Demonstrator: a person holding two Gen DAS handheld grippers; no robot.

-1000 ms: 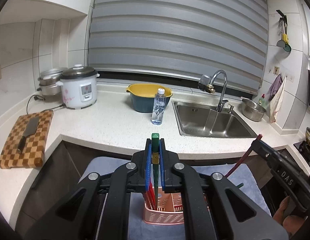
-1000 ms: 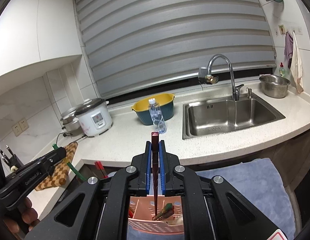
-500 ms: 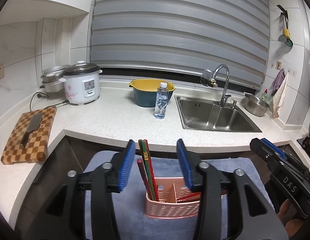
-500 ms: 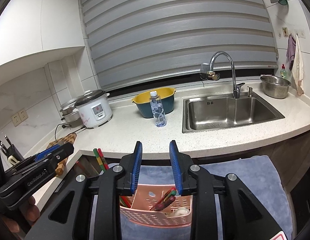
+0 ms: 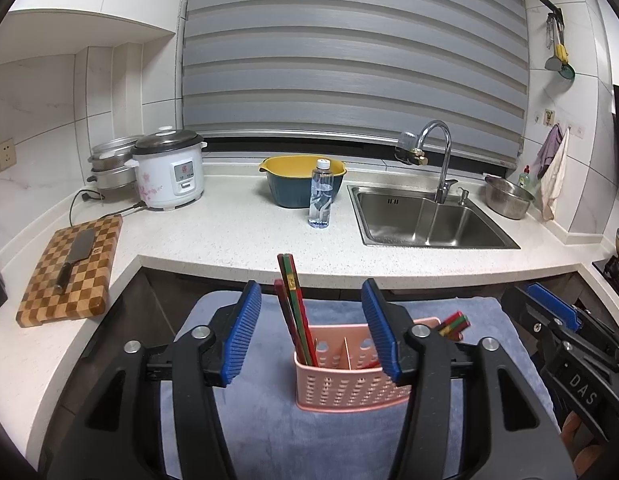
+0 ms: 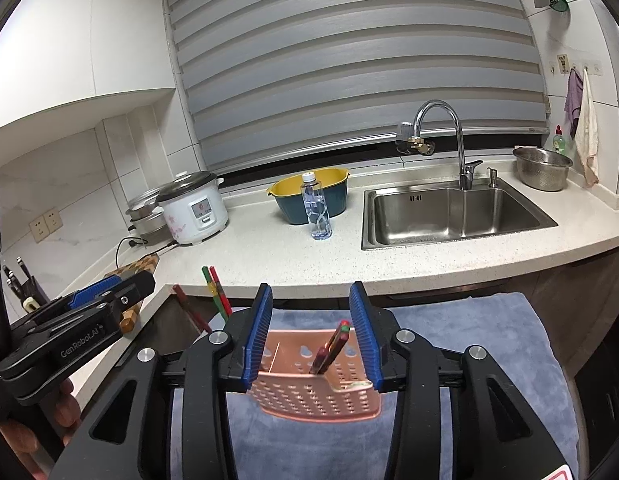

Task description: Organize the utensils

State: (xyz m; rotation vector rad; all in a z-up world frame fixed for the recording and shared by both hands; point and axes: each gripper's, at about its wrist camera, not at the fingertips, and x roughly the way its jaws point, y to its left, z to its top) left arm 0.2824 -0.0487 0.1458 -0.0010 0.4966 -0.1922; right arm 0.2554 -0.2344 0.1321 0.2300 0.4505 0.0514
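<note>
A pink perforated utensil holder (image 5: 341, 384) stands on a blue-grey towel (image 5: 269, 420). Red and green chopsticks (image 5: 295, 312) lean upright in its left compartment; more chopsticks (image 5: 453, 322) stick out at its right end. My left gripper (image 5: 311, 332) is open and empty, its jaws on either side of the holder. In the right wrist view the holder (image 6: 313, 388) sits between the open jaws of my right gripper (image 6: 311, 334), with chopsticks (image 6: 333, 346) inside it and others (image 6: 215, 290) leaning at its left. Each gripper also shows in the other's view, the right gripper (image 5: 549, 320) and the left gripper (image 6: 93, 300).
A white countertop (image 5: 237, 236) runs behind the towel. On it are a checkered cutting board with a cleaver (image 5: 75, 268), a rice cooker (image 5: 169, 168), a yellow-and-blue bowl (image 5: 297, 184), a water bottle (image 5: 321, 194), a steel sink (image 5: 425, 220) and a steel bowl (image 5: 507, 198).
Both grippers were shut on chopsticks a second ago. They have opened wide and let the chopsticks drop into the pink holder, then drawn back a little.
</note>
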